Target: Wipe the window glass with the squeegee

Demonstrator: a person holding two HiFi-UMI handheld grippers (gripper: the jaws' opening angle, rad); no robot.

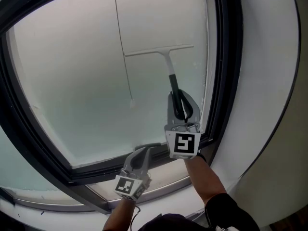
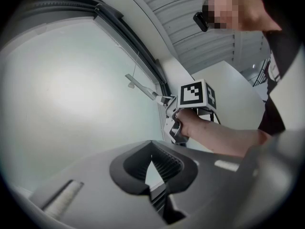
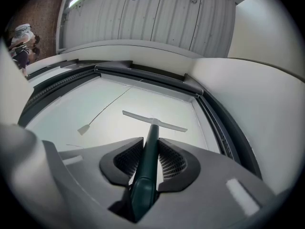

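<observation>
The left gripper [image 1: 140,154] sits low by the sill with its jaws drawn together on nothing, in front of the frosted-looking window glass [image 1: 67,81]. Further right, the squeegee [image 1: 166,57] lies on the pane's upper right. It has a thin pale crossbar blade against the glass, a white neck, and a dark green handle [image 3: 147,161] pinched between the right gripper [image 1: 181,102] jaws.

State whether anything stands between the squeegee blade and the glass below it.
Only a thin cord, hanging beside the squeegee blade's left end; its tip may cross a downward stroke. Otherwise the glass looks bare.
</observation>
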